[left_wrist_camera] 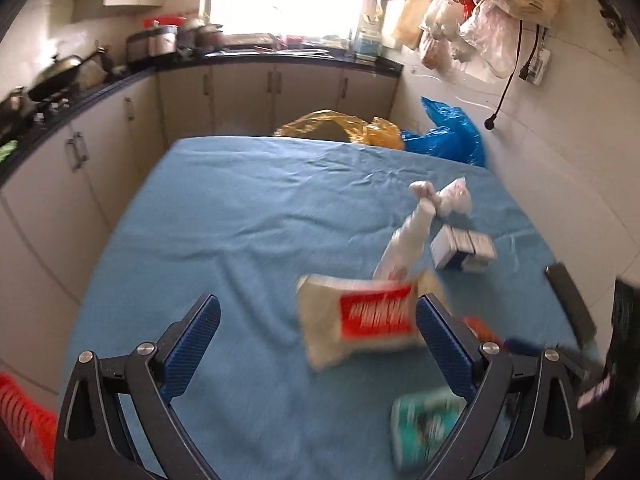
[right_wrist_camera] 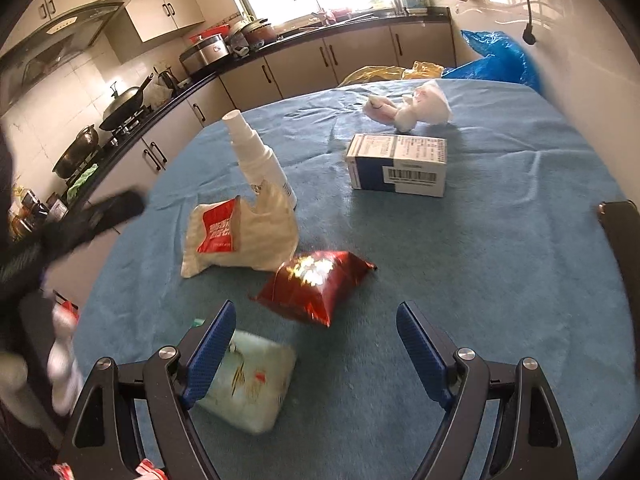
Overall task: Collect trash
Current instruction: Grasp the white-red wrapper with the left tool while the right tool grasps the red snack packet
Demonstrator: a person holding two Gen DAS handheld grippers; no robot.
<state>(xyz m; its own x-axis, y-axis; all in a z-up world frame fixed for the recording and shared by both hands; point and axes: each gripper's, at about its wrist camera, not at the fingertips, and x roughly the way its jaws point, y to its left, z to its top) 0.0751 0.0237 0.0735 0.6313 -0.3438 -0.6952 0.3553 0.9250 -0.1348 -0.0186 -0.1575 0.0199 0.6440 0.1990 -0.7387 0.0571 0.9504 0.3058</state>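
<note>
Looking along the left gripper (left_wrist_camera: 318,332), its blue fingers (left_wrist_camera: 192,344) stand wide apart over the blue cloth (left_wrist_camera: 224,216), gripping nothing. A cream pouch (left_wrist_camera: 360,320) with a red label lies blurred just ahead, near the right finger. A white bottle (left_wrist_camera: 404,240) leans behind it, then a box (left_wrist_camera: 460,250) and a knotted white bag (left_wrist_camera: 448,198) farther off. A teal packet (left_wrist_camera: 424,424) sits low by the right finger.

From the right wrist, the right gripper (right_wrist_camera: 316,340) also hangs with fingers (right_wrist_camera: 420,348) spread and empty. A pale green packet (right_wrist_camera: 248,384) lies against the left finger, a shiny red wrapper (right_wrist_camera: 316,284) just ahead between them. The pouch (right_wrist_camera: 236,236), bottle (right_wrist_camera: 256,152), box (right_wrist_camera: 396,164) and bag (right_wrist_camera: 412,108) lie beyond.
</note>
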